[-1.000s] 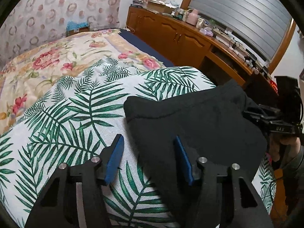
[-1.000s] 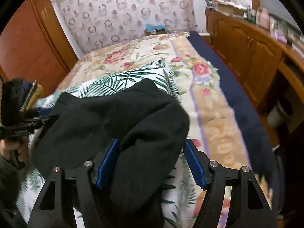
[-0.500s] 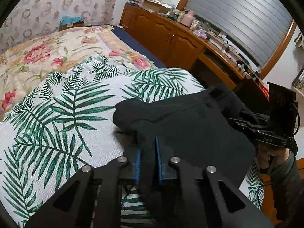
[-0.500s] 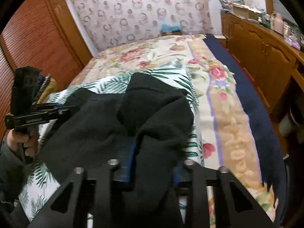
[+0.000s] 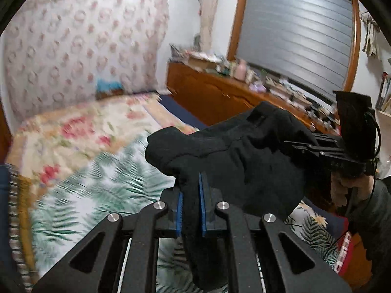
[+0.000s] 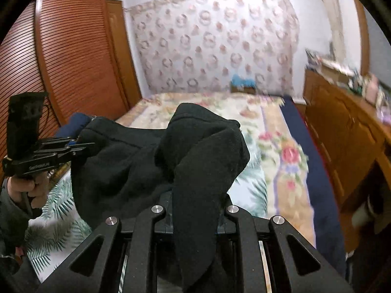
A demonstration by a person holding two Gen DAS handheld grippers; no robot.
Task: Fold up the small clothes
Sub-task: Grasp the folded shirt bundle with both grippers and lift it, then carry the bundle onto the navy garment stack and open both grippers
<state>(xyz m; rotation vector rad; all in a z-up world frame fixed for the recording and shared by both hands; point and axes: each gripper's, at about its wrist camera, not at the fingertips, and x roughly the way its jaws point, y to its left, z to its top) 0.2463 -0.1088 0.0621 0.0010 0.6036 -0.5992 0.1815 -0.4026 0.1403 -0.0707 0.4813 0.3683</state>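
Both tools have lifted the black garment off the bed; my left tool and right tool each clamp an edge, next swinging it over into a fold

Left wrist view sits right behind its own left gripper, fingers filling the bottom centre, facing across the bed toward the patterned wall upper left and the shuttered window upper right. Right wrist view rides just behind the right gripper, facing the same wall top centre, louvered wardrobe on the left. Both are very close on the black garment. Each catches the other gripper at its frame edge; bed, wall and wooden dresser are shared.
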